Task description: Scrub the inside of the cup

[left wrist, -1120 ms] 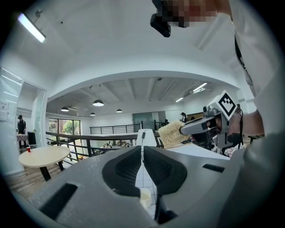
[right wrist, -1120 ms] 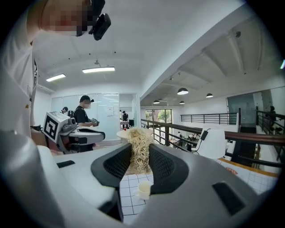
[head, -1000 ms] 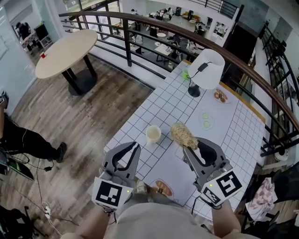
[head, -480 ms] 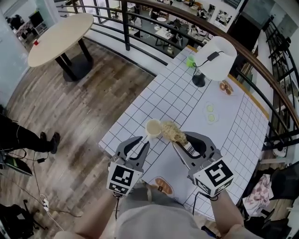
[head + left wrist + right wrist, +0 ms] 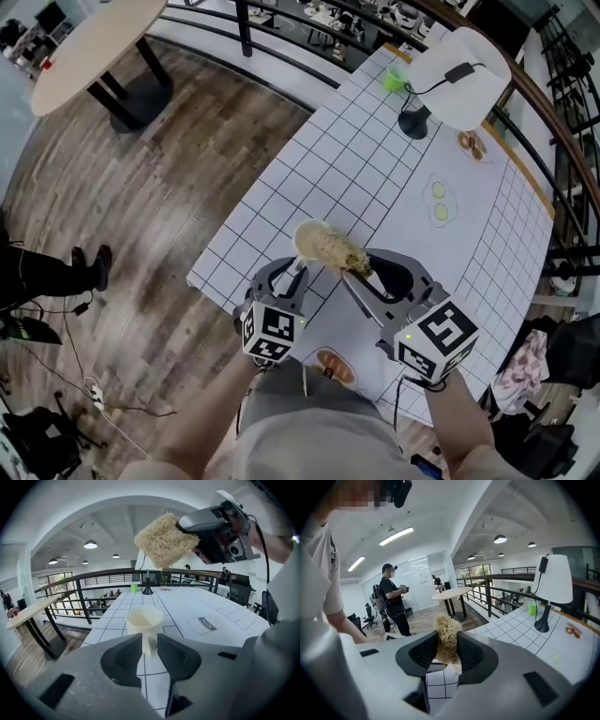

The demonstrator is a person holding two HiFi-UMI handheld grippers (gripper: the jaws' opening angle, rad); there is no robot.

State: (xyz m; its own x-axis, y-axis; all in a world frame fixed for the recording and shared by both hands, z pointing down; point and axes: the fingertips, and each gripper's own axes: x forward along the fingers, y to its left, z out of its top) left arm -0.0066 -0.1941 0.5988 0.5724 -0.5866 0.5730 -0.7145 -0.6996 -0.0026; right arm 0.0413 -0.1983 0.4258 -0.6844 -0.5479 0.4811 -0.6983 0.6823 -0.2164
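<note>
A cream cup (image 5: 304, 232) stands on the white gridded table (image 5: 375, 169) near its left edge. In the left gripper view the cup (image 5: 143, 619) is upright and its handle sits between the two jaws. My left gripper (image 5: 292, 276) is shut on that handle. My right gripper (image 5: 364, 275) is shut on a tan loofah scrubber (image 5: 335, 248), which hangs just above the cup and hides part of its rim. The left gripper view shows the scrubber (image 5: 164, 538) above the cup's mouth. The right gripper view shows the scrubber (image 5: 447, 637) pinched between the jaws.
A white lamp (image 5: 459, 66) and a small green cup (image 5: 395, 79) stand at the table's far end. The table's left edge drops to a wooden floor with a round table (image 5: 84, 47). A person (image 5: 393, 602) stands beyond on the floor.
My left gripper moved forward to the cup and closed on its handle. My right gripper carried the scrubber left, from beside the cup to over it.
</note>
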